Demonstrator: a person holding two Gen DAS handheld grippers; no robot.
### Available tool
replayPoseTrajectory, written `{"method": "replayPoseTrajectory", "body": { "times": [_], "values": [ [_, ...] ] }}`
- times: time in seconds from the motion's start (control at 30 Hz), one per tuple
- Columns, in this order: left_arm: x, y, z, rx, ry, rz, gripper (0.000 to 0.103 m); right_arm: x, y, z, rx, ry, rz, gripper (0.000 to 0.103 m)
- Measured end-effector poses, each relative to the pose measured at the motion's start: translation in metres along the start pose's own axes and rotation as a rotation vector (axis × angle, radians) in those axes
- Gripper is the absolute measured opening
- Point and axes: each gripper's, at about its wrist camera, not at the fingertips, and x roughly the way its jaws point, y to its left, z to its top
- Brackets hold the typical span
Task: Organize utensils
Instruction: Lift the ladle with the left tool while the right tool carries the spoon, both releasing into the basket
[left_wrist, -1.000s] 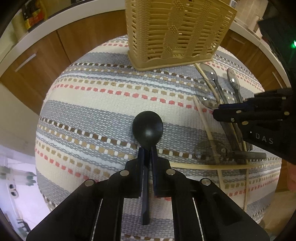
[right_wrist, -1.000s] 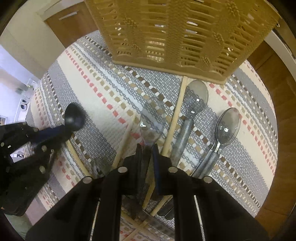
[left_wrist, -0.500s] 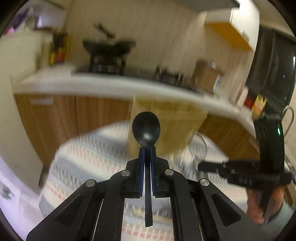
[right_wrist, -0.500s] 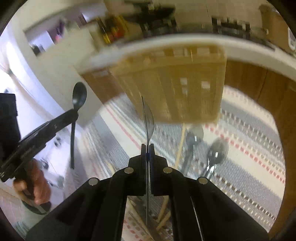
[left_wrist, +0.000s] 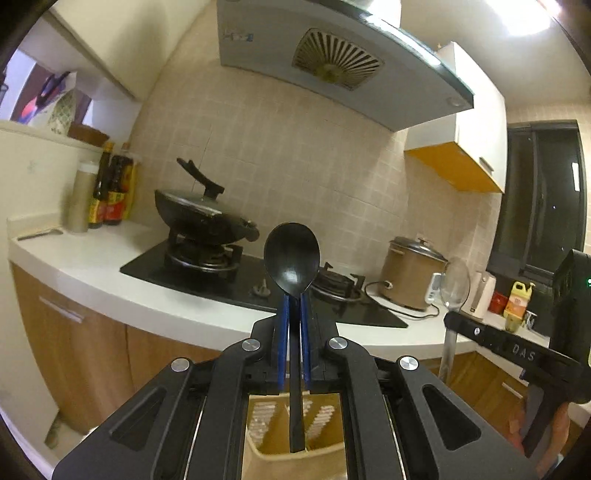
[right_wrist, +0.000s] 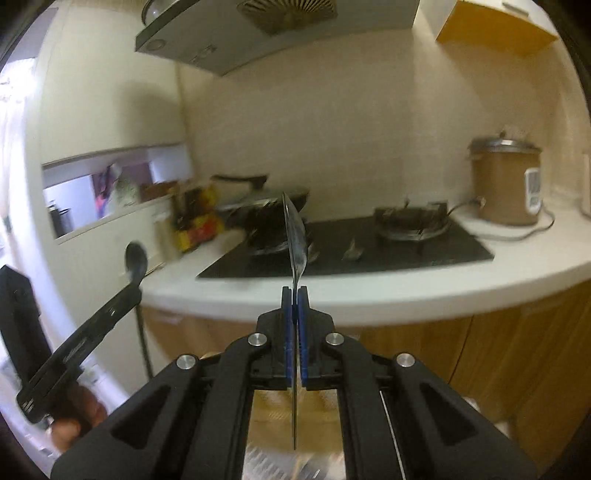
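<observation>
Clamped on the neck of a black spoon (left_wrist: 291, 254), the left gripper (left_wrist: 291, 314) holds it upright, bowl up, with the handle hanging down between the blue pads toward the tan utensil holder (left_wrist: 295, 443) just below. The right gripper (right_wrist: 294, 314) is likewise pinched tight on a clear spoon (right_wrist: 295, 236), seen edge-on, its thin handle pointing down at the same holder (right_wrist: 295, 424).

To seat both well, I would lower each handle straight down, keeping it vertical, and let go only once the tip is inside a compartment. The two spoons should go in well apart so the grippers do not collide.

Beyond the grippers lie the white counter (left_wrist: 92, 273), the stove with a lidded wok (left_wrist: 201, 214) and a rice cooker (left_wrist: 412, 273).

Most of the holder is hidden behind the gripper bodies, so its dividers and which compartment sits under each tip cannot be told. The right wrist view is motion-blurred low down, and the table with any remaining utensils is out of sight.
</observation>
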Motion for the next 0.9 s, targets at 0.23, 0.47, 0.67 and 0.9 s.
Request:
{"method": "replayPoseTrajectory", "body": {
  "times": [0.23, 0.47, 0.67, 0.9],
  "values": [
    [0.034, 0.017, -0.030, 0.001, 0.015, 0.031, 0.004, 0.043, -0.010, -0.018, -0.043, -0.011, -0.053, 0.002],
    [0.044, 0.031, -0.049, -0.025, 0.031, 0.057, 0.005, 0.053, -0.016, -0.047, -0.054, 0.011, -0.066, 0.002],
    [0.038, 0.033, -0.059, -0.020, 0.060, 0.058, 0.029, 0.046, -0.020, -0.060, -0.037, 0.042, -0.054, 0.003],
    [0.015, 0.035, -0.057, -0.026, 0.091, 0.049, 0.039, 0.022, -0.028, -0.062, 0.009, 0.066, -0.026, 0.025]
  ]
}}
